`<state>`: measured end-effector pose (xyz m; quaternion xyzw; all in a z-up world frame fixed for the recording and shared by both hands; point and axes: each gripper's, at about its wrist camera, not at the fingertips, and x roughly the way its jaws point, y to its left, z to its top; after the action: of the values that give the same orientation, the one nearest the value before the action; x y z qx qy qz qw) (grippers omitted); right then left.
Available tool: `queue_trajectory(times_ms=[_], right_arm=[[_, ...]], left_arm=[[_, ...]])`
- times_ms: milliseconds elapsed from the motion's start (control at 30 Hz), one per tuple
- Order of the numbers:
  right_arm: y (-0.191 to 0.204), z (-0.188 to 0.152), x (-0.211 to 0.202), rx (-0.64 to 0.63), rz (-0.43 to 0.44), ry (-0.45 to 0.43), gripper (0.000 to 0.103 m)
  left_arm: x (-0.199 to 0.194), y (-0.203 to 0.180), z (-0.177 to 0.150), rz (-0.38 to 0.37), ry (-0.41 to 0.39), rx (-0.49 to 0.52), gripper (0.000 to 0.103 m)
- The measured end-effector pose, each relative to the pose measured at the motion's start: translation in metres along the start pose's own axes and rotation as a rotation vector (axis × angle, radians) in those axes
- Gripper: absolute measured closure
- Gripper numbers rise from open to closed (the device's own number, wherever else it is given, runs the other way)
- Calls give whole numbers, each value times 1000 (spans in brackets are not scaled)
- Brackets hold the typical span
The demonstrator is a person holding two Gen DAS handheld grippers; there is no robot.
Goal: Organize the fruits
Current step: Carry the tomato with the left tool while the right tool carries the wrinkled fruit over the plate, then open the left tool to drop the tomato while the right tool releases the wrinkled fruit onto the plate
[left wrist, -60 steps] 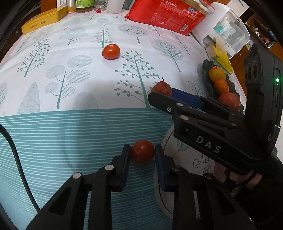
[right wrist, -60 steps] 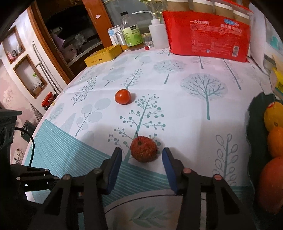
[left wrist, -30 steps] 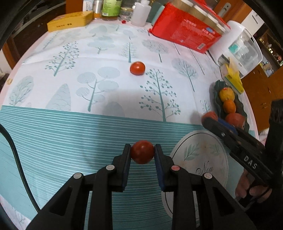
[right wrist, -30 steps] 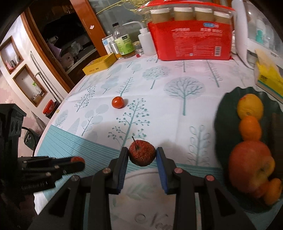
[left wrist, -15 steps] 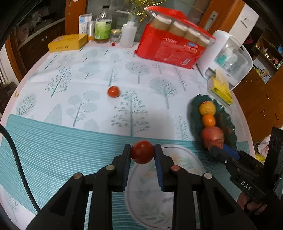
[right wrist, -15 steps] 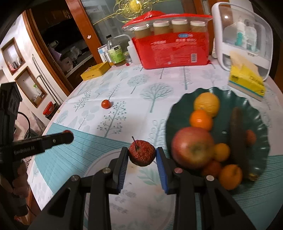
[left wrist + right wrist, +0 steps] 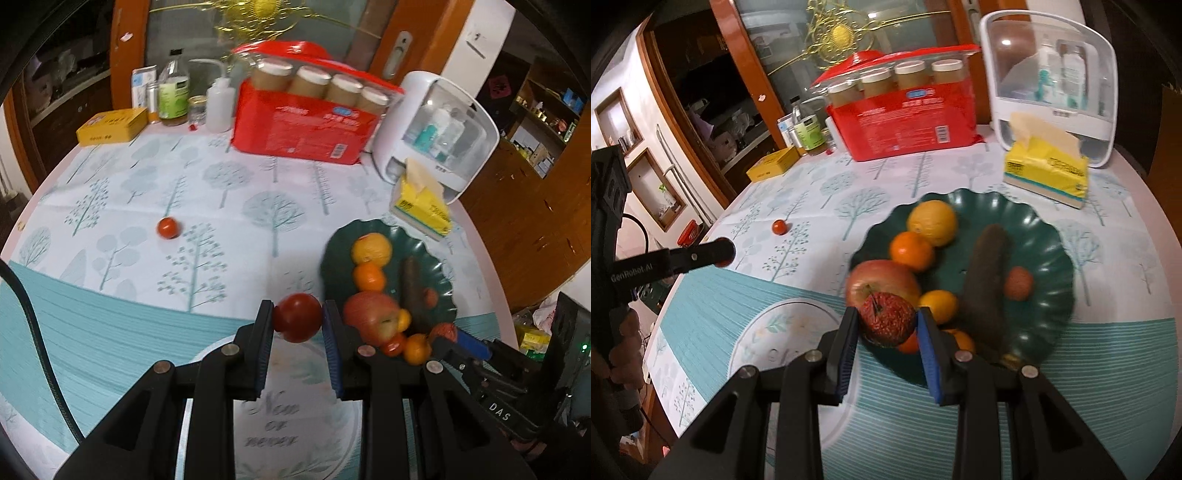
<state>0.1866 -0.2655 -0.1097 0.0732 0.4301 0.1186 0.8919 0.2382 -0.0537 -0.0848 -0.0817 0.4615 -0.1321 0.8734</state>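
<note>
Blue-padded fingers (image 7: 330, 343) of the left gripper (image 7: 297, 345) clamp a smooth red tomato (image 7: 297, 316) at lower centre; the right gripper (image 7: 886, 345) grips a speckled red stemmed fruit (image 7: 886, 318) over the scalloped dark-green plate (image 7: 1049, 236). Two fruits are in transit, one small red tomato (image 7: 168, 228) lies loose at centre left, and roughly nine pieces are already plated.

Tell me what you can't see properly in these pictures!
- Fruit at the near rim of the green plate: in the right wrist view, the wrinkled red fruit and the right gripper cover it.
- The long dark thing on the plate: too blurred to name.
- Print on the red pack: too small in the left wrist view.
- The right gripper's handle: cut off by the left wrist view's edge.
</note>
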Motion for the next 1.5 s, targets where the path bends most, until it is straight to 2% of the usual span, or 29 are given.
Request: queue_trajectory(times_ms=[233, 567, 800, 1033, 1100, 1200, 1333, 1500], right_arm=[[-37, -3, -6, 21, -6, 2, 71], [-82, -15, -2, 71, 3, -6, 71], [-97, -23, 2, 68, -35, -23, 71], [-105, -26, 12, 75, -28, -14, 70], [-107, -24, 14, 84, -15, -10, 70], [-105, -23, 15, 94, -3, -17, 56], [-101, -23, 13, 83, 5, -24, 53], [-98, -23, 11, 97, -13, -13, 51]], left_arm=[[14, -45, 8, -31, -5, 35, 79], [56, -101, 9, -75, 78, 93, 79], [88, -124, 4, -90, 146, 105, 78], [108, -133, 6, -67, 171, 105, 78], [111, -132, 8, -55, 175, 99, 68], [110, -129, 10, -37, 171, 93, 50], [106, -123, 12, -15, 171, 80, 49], [97, -113, 10, 13, 171, 68, 40]])
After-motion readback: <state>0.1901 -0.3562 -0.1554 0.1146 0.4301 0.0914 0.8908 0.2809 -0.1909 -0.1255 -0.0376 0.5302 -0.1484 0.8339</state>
